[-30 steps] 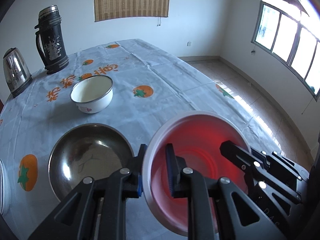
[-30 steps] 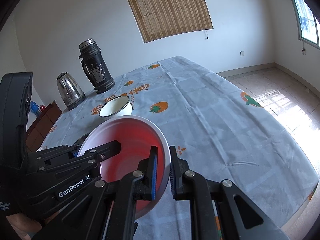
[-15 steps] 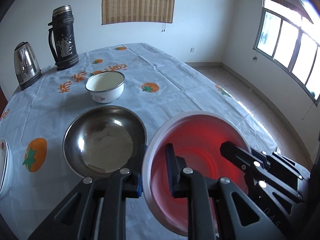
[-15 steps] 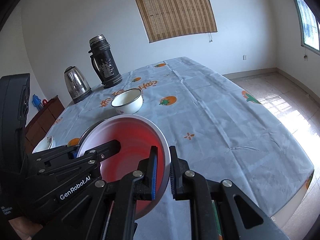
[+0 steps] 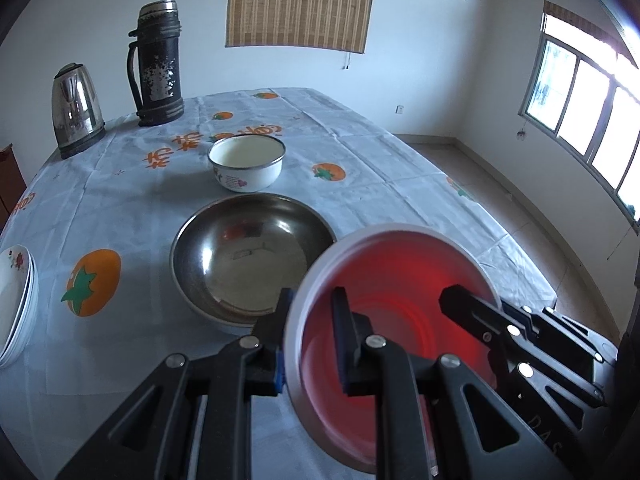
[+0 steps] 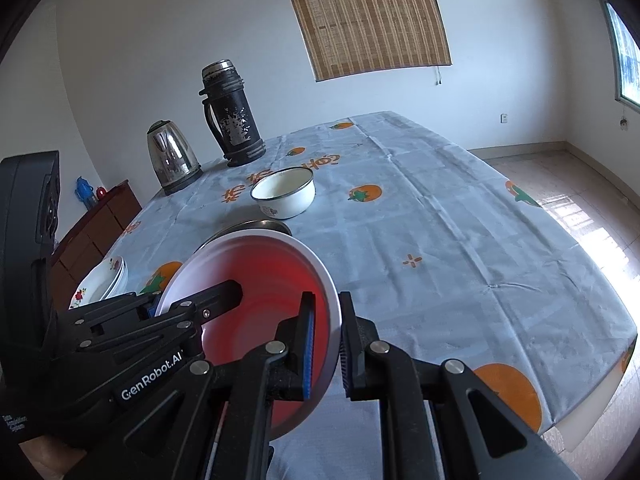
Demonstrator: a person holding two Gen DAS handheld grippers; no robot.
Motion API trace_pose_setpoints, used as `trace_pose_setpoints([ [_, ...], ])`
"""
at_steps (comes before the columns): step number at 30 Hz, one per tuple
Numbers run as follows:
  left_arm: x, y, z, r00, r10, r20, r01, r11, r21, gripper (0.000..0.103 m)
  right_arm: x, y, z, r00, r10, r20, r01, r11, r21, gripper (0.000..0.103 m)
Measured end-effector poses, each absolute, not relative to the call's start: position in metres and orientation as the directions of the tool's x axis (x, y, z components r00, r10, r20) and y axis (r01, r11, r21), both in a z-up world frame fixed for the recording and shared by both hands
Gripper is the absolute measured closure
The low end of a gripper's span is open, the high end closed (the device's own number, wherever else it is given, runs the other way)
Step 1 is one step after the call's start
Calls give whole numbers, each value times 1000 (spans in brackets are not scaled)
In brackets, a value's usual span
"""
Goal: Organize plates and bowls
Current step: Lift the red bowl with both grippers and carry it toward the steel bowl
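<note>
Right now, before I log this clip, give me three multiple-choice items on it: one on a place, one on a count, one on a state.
1. Where is the steel bowl?
A. Between the white enamel bowl and the held red bowl
B. Behind the kettle
C. On the plate stack

2. How many bowls show in the left wrist view?
A. One
B. Three
C. Five

3. How is the red bowl held?
A. Lying free on the cloth
B. By one pair of tongs
C. Its rim clamped by both the left tongs and the right tongs

Answers: 1 A, it lies between the two; 2 B, enamel, steel, red; 3 C, each pair pinches one side of the rim.
</note>
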State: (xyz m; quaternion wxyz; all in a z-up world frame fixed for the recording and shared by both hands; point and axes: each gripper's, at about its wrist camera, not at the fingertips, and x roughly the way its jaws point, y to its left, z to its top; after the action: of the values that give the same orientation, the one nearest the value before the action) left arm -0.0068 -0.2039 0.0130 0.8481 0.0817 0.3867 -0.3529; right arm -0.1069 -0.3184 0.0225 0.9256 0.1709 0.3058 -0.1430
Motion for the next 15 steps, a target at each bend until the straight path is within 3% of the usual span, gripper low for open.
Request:
trace_pose_setpoints([
  [15,7,-173,11,486,-517,-705,607,780,-154,86,-86,-293,22,780,-116,-615,316,921,226,91],
])
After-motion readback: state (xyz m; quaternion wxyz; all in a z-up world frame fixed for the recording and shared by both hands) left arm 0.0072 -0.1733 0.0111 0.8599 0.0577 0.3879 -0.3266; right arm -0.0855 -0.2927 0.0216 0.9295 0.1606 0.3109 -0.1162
